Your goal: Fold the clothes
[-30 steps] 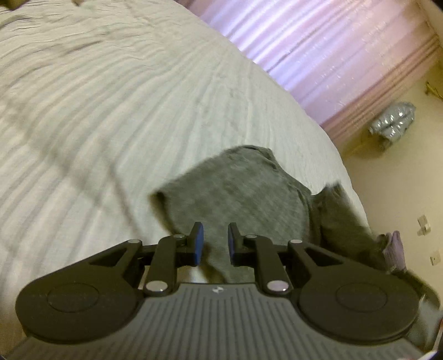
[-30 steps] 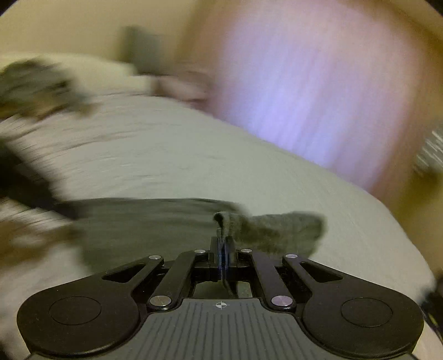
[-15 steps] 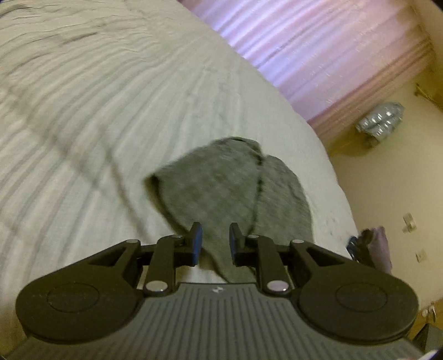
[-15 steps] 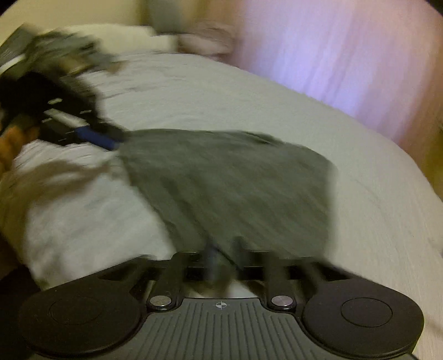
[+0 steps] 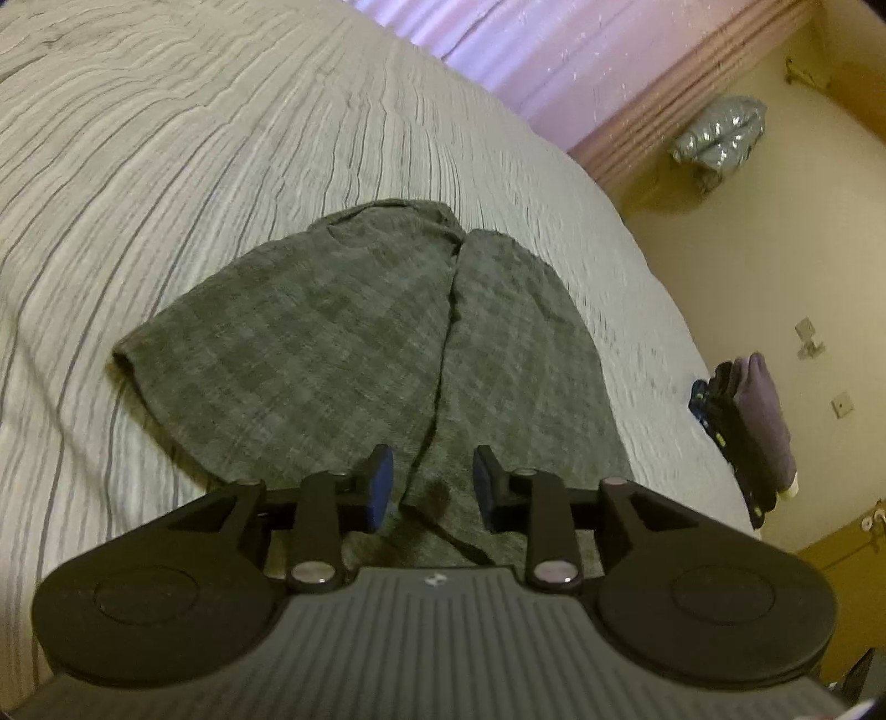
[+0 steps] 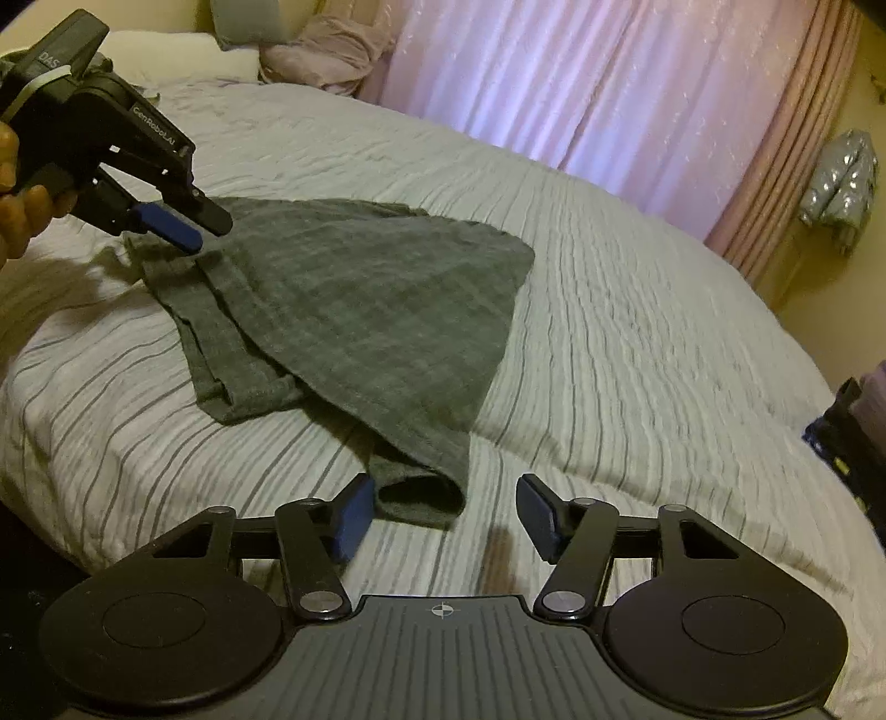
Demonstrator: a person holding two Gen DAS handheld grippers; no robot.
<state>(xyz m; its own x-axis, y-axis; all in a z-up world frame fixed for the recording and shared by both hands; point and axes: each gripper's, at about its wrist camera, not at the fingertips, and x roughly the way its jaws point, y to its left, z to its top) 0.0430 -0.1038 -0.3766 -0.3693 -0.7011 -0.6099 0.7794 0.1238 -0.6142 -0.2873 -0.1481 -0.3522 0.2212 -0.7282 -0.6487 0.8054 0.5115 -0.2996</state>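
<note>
Right gripper [image 6: 443, 518] released | garment [image 6: 360, 310] corner between spread fingers [image 6: 351, 518]

- A home bedroom: a wide bed [image 6: 637, 310] under a pale striped cover fills both views.
- Pillows [image 6: 183, 52] lie at its far edge.
- Pink curtains [image 6: 581, 83] hang behind.
- Cream walls carry sockets [image 5: 841, 405].

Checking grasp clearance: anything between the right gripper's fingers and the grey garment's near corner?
Nothing. In the right wrist view the right gripper is open, the grey garment corner sits between its fingers, over bare striped bedspread.
</note>
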